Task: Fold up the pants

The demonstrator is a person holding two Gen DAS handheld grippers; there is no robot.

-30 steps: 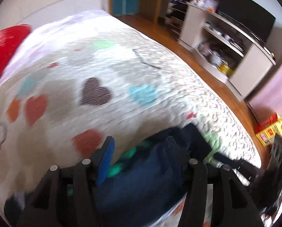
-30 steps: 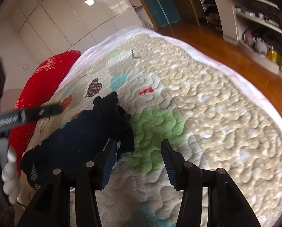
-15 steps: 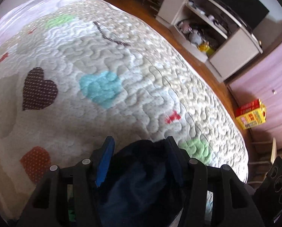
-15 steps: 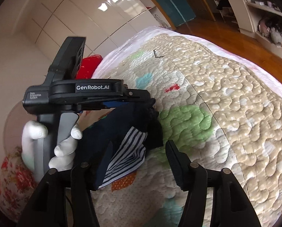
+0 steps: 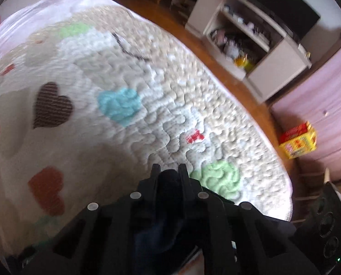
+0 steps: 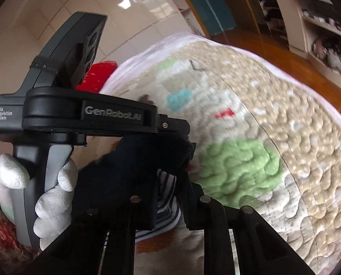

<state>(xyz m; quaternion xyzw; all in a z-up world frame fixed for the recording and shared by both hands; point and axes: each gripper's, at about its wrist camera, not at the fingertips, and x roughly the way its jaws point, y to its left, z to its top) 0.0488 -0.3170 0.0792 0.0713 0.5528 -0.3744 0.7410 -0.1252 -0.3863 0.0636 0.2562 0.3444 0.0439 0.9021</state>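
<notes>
Dark navy pants [image 5: 168, 183] with a striped inner lining [image 6: 167, 183] are held up over a quilted bed cover [image 5: 129, 87]. My left gripper [image 5: 169, 171] is shut on a bunch of the dark fabric. In the right wrist view the left gripper [image 6: 184, 137] shows from the side, held by a white-gloved hand [image 6: 53, 183]. My right gripper [image 6: 170, 176] is shut on the pants at the striped lining, just below and beside the left one. Most of the pants hang hidden below both grippers.
The bed cover has coloured heart patches, a green one [image 6: 236, 165] just right of the grippers. A red pillow [image 6: 99, 73] lies at the far left. A white shelf unit [image 5: 250, 45] and a yellow box [image 5: 298, 142] stand on the wooden floor beyond the bed edge.
Both grippers have closed on the pants, which were between open fingers before. The cloth is now lifted off the bed, with the two grippers close together.
</notes>
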